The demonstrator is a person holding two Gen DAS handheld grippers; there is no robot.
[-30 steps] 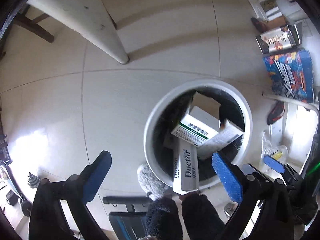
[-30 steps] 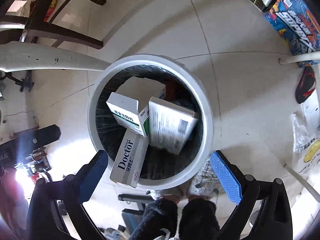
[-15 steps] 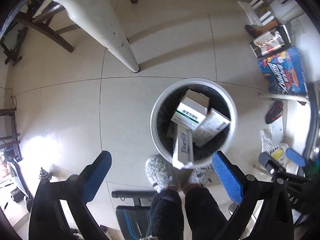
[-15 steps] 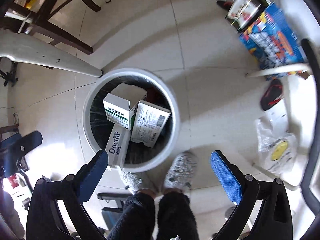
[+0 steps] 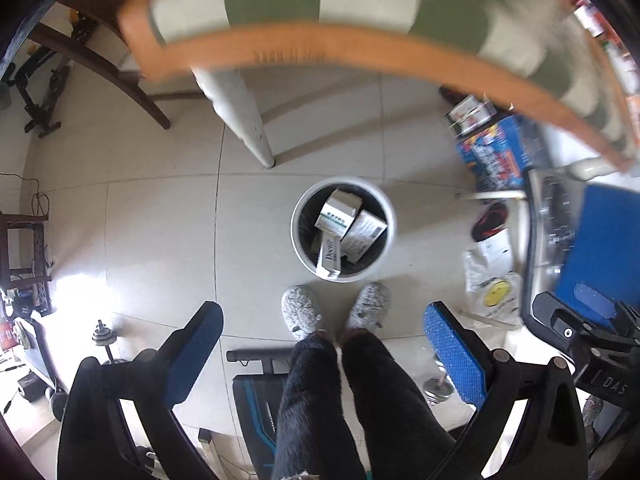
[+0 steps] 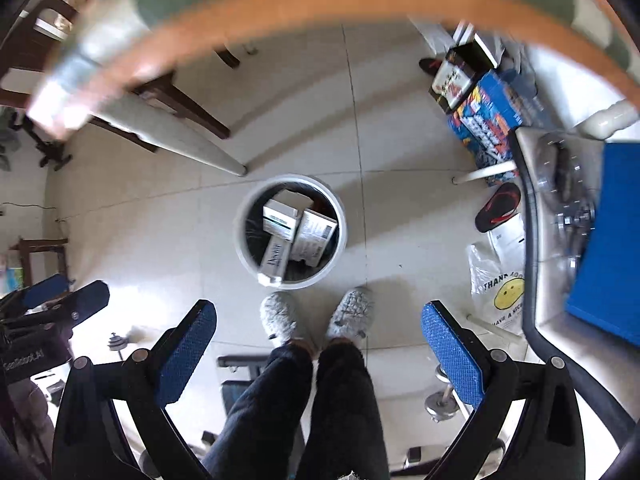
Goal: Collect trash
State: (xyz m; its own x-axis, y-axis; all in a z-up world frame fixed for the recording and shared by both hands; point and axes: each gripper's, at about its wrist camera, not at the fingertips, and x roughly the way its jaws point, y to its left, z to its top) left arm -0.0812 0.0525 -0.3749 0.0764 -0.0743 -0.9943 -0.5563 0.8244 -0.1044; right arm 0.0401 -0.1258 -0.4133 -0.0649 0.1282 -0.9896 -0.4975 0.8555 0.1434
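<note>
Down on the tiled floor (image 5: 160,220), just ahead of the person's grey slippers (image 5: 300,312), the white bin (image 5: 298,248) is standing upright with its dark liner showing inside. Three cardboard boxes are sitting in it: a green-and-white box (image 5: 336,214) leaning on top, a printed white box (image 5: 364,234) beside it, and a long "Doctor" toothpaste carton (image 5: 330,256) poking up over the near rim. Both views are looking down from well above, with the blurred orange edge of the desk (image 5: 360,52) crossing the top.

The left claw (image 5: 324,360) is hanging wide apart and gripping nothing; the right claw (image 6: 320,354) is likewise spread wide and empty, both well clear of the bin.

Judging by their look, these boxes are light, probably empty, stiff along the edges but easy to crush across the broad faces. Any similar piece of trash would best be pinched across its narrow thickness, near the middle of a long side, so it is not swinging or folding. Glossy card may be a little slippery, though the textured blue pads should be gripping it well enough. The toothpaste carton, riding over the rim, seems the likeliest to tip out if knocked.
</note>
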